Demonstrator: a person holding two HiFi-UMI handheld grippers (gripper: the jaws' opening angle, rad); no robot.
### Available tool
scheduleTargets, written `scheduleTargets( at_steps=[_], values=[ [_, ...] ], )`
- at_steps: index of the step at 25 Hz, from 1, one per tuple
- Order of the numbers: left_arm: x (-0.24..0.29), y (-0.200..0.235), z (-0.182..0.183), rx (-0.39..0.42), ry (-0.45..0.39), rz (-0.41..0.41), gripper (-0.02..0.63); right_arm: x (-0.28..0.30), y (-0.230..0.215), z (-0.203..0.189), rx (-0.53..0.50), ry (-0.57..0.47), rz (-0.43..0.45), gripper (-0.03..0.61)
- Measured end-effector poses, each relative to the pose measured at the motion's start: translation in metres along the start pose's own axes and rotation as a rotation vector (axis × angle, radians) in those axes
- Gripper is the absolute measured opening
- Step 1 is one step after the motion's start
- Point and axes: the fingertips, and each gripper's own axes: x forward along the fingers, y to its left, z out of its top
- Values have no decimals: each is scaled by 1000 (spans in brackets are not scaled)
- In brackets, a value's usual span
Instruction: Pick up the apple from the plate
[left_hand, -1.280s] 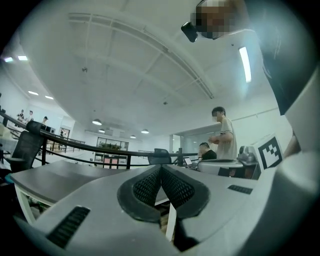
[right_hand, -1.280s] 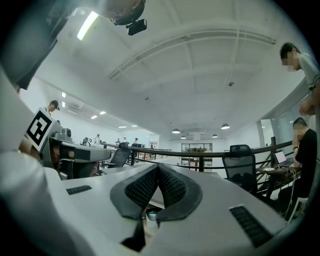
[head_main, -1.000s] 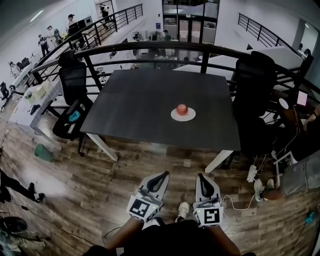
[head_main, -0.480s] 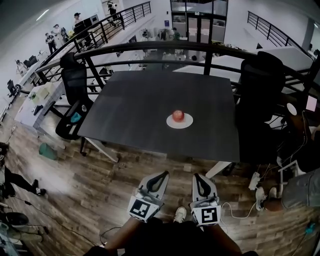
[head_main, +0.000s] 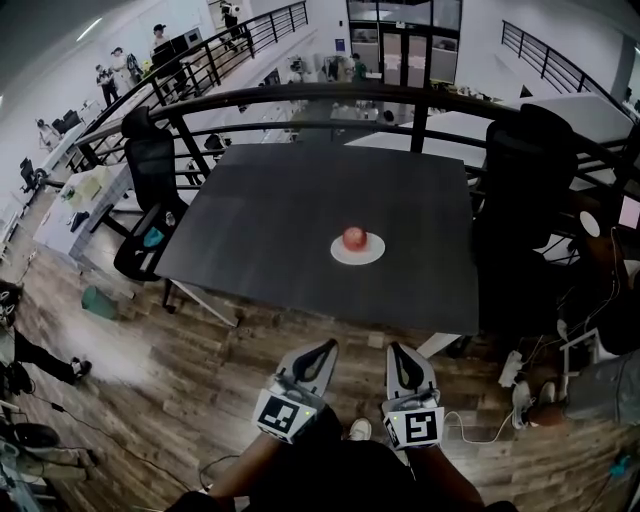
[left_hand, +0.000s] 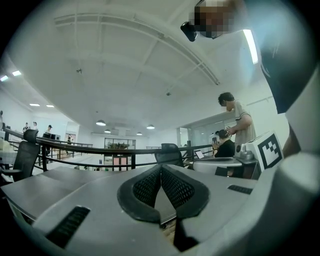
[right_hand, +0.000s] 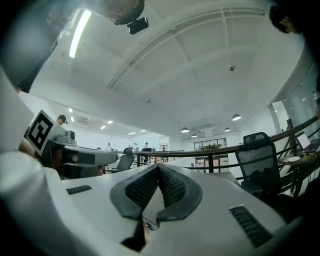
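A red apple (head_main: 354, 238) rests on a small white plate (head_main: 358, 251) right of the middle of a dark table (head_main: 270, 215). Both grippers hang low in the head view, well short of the table's near edge and above the wooden floor. The left gripper (head_main: 325, 348) is shut with nothing in it. The right gripper (head_main: 397, 350) is likewise shut and empty. In the left gripper view its dark pads (left_hand: 161, 168) meet at the tips. The right gripper's pads (right_hand: 158, 167) also touch. Neither gripper view shows the apple.
Black office chairs stand at the table's left (head_main: 150, 165) and right (head_main: 525, 150). A black curved railing (head_main: 330, 95) runs behind the table. Cables and a power strip (head_main: 512, 368) lie on the floor at the right. People stand at desks far left (head_main: 110, 70).
The table, plate and apple have slid lower and closer in the head view as the person steps forward. Both grippers keep their shut pose in front of the body.
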Motion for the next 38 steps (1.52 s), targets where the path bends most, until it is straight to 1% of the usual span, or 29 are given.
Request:
scheduleTargets(
  at_steps=[9, 14, 18, 24, 28, 32, 38],
  values=[
    [18, 19, -12, -21, 24, 0, 23, 30, -9, -5, 4, 2, 9, 23],
    [43, 42, -17, -12, 24, -32, 23, 61, -12, -7, -11, 11, 19, 23],
    [65, 67, -30, -10, 46, -58, 23, 90, -16, -11, -30, 21, 13, 23],
    [100, 107, -39, -21, 55, -70, 23, 134, -31, -19, -52, 50, -4, 23],
    [120, 130, -49, -23, 75, -97, 23, 163, -36, -24, -66, 71, -18, 23],
    [137, 149, -54, -36, 77, -131, 23, 187, -39, -33, -91, 94, -34, 23],
    [159, 172, -57, -37, 74, -176, 23, 218, -45, -35, -65, 85, -85, 23]
  ],
)
